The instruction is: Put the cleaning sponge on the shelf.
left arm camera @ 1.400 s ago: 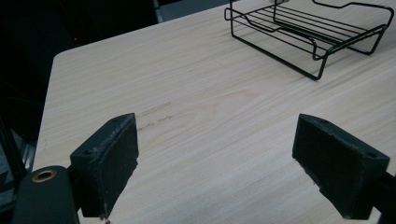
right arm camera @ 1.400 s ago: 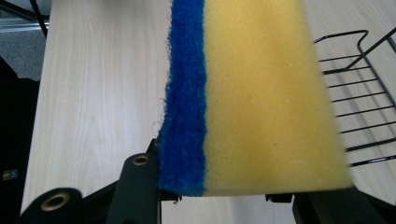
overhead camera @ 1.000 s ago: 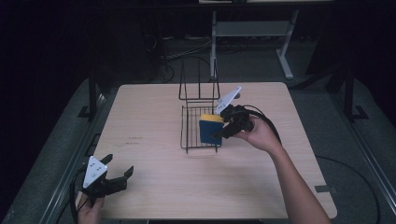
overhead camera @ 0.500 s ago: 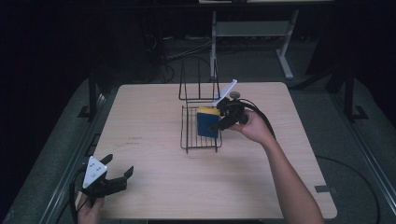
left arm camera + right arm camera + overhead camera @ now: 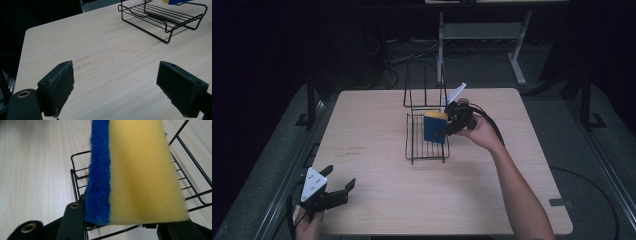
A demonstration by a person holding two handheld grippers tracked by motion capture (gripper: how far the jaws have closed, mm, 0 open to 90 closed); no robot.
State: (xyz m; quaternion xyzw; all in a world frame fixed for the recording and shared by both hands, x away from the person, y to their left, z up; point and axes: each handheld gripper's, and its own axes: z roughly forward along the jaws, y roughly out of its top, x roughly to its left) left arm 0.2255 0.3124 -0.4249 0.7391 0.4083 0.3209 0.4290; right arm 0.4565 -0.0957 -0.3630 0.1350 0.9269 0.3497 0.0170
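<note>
A sponge [image 5: 434, 128] with a yellow foam body and a blue scouring face stands on edge over the right side of a black wire rack [image 5: 424, 150] at the table's middle. My right gripper [image 5: 443, 129] is shut on it from the right. In the right gripper view the sponge [image 5: 140, 175] sits between the two jaws of the right gripper [image 5: 125, 227], with the rack's wires [image 5: 77, 177] below it. My left gripper [image 5: 339, 178] rests at the table's front left corner, open. In the left gripper view the left gripper [image 5: 115, 85] has nothing between its pads, and the rack [image 5: 162, 18] lies far ahead.
The rack has a tall wire back frame [image 5: 424, 87] behind its low basket. The wooden table [image 5: 512, 190] has dark floor, cables and a metal stand [image 5: 482, 32] beyond its far edge.
My right gripper has carried the sponge a little to the left and toward the back, over the rack's basket. The left gripper has stayed where it was.
</note>
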